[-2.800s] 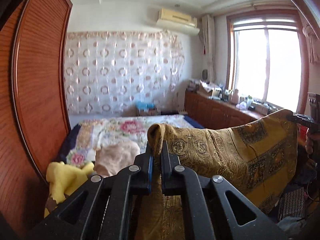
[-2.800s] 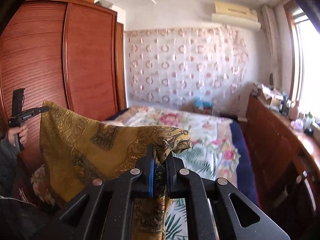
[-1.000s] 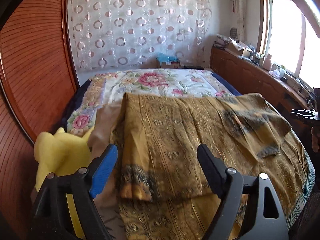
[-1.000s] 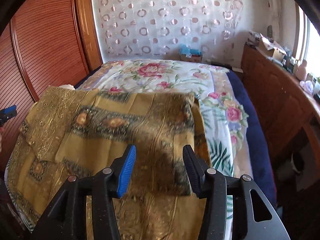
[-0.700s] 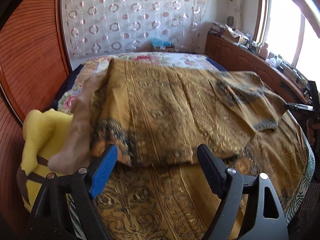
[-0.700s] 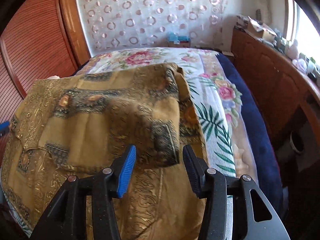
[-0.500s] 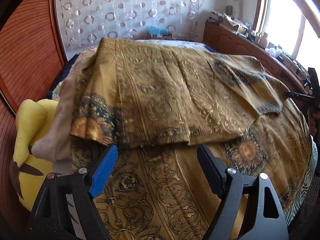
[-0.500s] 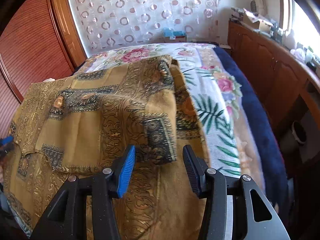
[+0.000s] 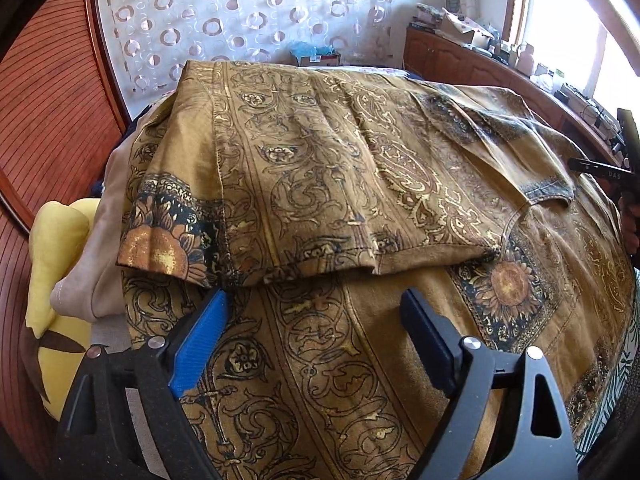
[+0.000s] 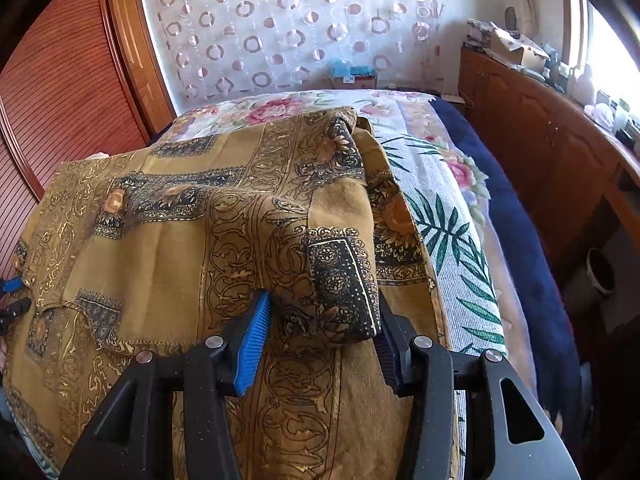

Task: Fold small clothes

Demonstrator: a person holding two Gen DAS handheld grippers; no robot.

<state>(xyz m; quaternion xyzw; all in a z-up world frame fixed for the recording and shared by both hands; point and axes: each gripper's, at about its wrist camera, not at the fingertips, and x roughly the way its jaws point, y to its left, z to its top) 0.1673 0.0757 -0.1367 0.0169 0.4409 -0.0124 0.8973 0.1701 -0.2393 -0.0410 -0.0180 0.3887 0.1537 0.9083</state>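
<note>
The mustard-gold paisley-printed cotton garment (image 9: 320,184) lies doubled over on the floral-quilted bed (image 10: 448,216), so both jaws are spread: left hand-held gripper (image 9: 312,316) just widening, empty; right hand-held gripper (image 10: 320,320) loosely straddles the folded corner.

left tool (image 9: 314,322): black frame | blue pad | silver screws

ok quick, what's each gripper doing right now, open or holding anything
Left gripper: open, has just widened, holding nothing, over the cloth.
Right gripper: open, a cloth fold lies between the fingers, not pinched.
</note>
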